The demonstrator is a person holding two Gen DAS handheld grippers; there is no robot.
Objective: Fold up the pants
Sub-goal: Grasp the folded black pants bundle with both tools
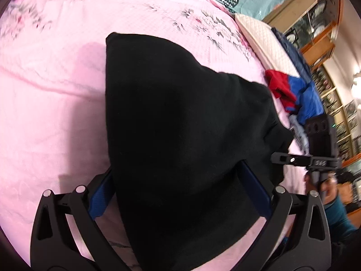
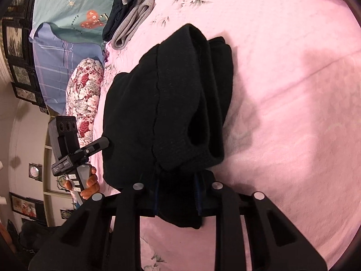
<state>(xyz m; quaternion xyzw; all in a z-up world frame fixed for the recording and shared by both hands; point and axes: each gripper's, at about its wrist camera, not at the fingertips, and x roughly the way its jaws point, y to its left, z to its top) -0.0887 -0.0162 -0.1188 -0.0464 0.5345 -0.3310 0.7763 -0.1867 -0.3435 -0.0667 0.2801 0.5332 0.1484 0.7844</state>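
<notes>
Black pants (image 1: 180,113) lie bunched in thick folds on a pink floral bedspread (image 1: 56,101). My left gripper (image 1: 180,180) stands wide, its blue pads (image 1: 101,198) on either side of a broad fold that covers the fingertips. From the right wrist view, this gripper (image 2: 99,143) touches the left edge of the pants (image 2: 169,101). My right gripper (image 2: 178,194) has its jaws drawn narrow, pinching the near edge of the pants between them. In the left wrist view it (image 1: 282,158) meets the cloth's right edge, held by a person's hand (image 1: 327,187).
Folded grey and dark clothes (image 2: 128,20) are stacked at the far side of the bed. A floral pillow (image 2: 85,94), a teal sheet (image 2: 67,4), and red and blue garments (image 1: 293,92) line the bed's edges. Shelves (image 1: 320,22) stand beyond.
</notes>
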